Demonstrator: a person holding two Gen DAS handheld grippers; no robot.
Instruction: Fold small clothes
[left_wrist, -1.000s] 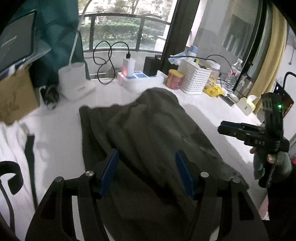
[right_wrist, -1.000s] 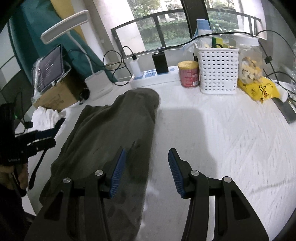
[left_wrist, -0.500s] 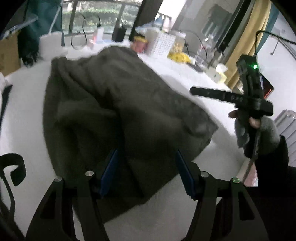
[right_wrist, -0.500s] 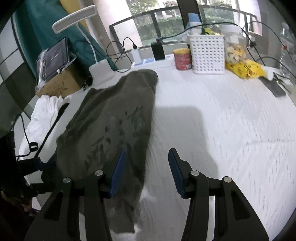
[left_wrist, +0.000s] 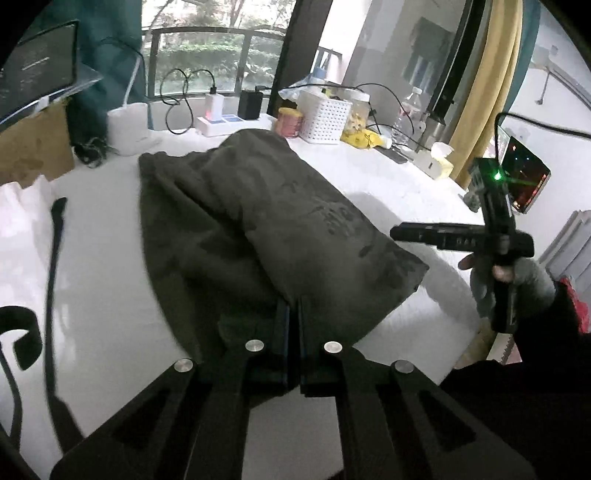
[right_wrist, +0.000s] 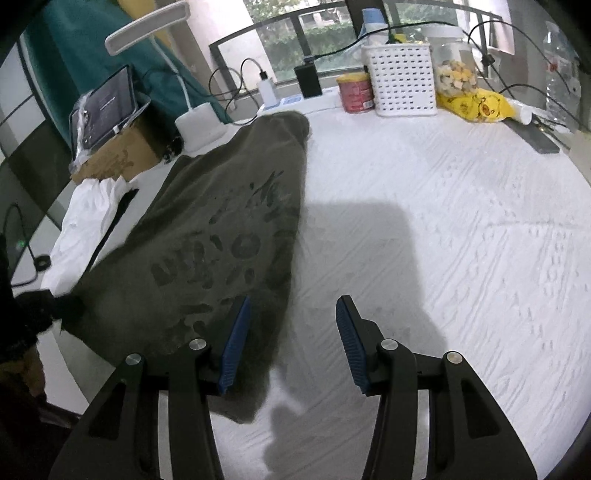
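A dark olive garment (left_wrist: 258, 229) with a dark print lies on the white table (left_wrist: 96, 258), folded lengthwise, and runs from the near edge to the back. It also shows in the right wrist view (right_wrist: 229, 236). My left gripper (left_wrist: 291, 317) is shut on the garment's near hem. My right gripper (right_wrist: 291, 339) is open and empty, held just above the garment's near right corner; it also shows in the left wrist view (left_wrist: 406, 233).
At the back stand a white basket (right_wrist: 402, 81), a red can (right_wrist: 356, 92), a snack jar (right_wrist: 454, 70), a yellow bag (right_wrist: 476, 105), chargers and cables. A lamp base (right_wrist: 199, 123), a cardboard box with a tablet (right_wrist: 107, 99) and white cloth (right_wrist: 88, 218) lie left.
My left gripper has closed on the garment's near hem; it was open before. My right gripper has drawn back toward the near right corner of the garment.
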